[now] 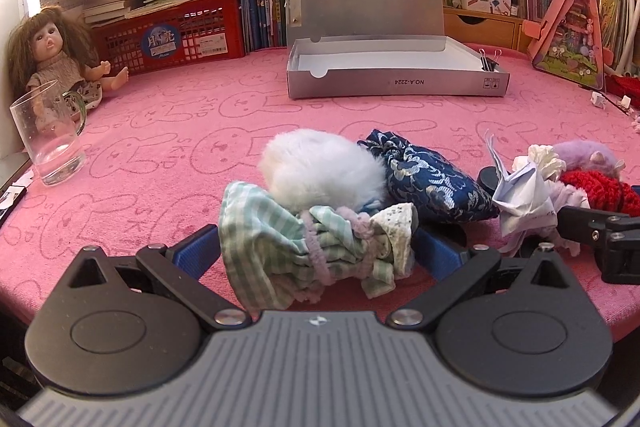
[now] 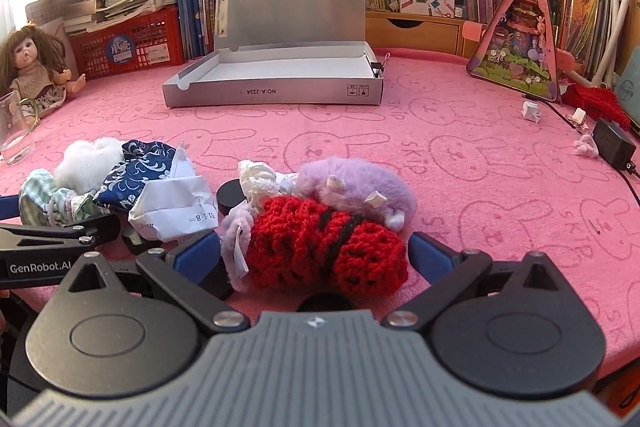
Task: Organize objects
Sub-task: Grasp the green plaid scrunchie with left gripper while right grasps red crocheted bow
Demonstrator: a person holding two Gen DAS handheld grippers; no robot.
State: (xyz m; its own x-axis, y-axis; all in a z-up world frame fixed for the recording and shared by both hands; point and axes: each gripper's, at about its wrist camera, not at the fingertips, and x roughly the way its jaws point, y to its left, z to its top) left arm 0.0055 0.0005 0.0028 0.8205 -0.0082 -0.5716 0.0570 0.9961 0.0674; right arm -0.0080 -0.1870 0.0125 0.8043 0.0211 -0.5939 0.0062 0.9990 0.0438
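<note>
- The pink rabbit-print worktop (image 2: 460, 155) spreads ahead of both claws, most of it bare beyond the clutter near them.
- A silver box (image 2: 276, 87), lid raised, stands well ahead of both claws; its tray looks empty apart from binder clips (image 1: 490, 61) at the far right corner, so by this evidence little or nothing has been packed.
- The left claw (image 1: 316, 247) is spread wide, gripping nothing, its blue pads flanking a green-checked cloth bundle (image 1: 304, 251) that lies between them; whether a pad touches the cloth is hard to say from this angle.
- The right claw (image 2: 316, 259) is likewise released, its pads either side of a red crocheted piece (image 2: 328, 251), with a lilac plush toy (image 2: 356, 191) just beyond it.
- Just ahead of the left claw lie a white fluffy ball (image 1: 320, 167) and a navy brocade pouch (image 1: 428, 179); a crumpled paper (image 1: 524, 195) lies between the two claws.
- A glass mug (image 1: 48, 139) stands well to the left claw's left, beside a doll (image 1: 52, 67).
- Judgement: the sorting appears at its start, with the whole heap yet to be lifted and the box waiting.
</note>
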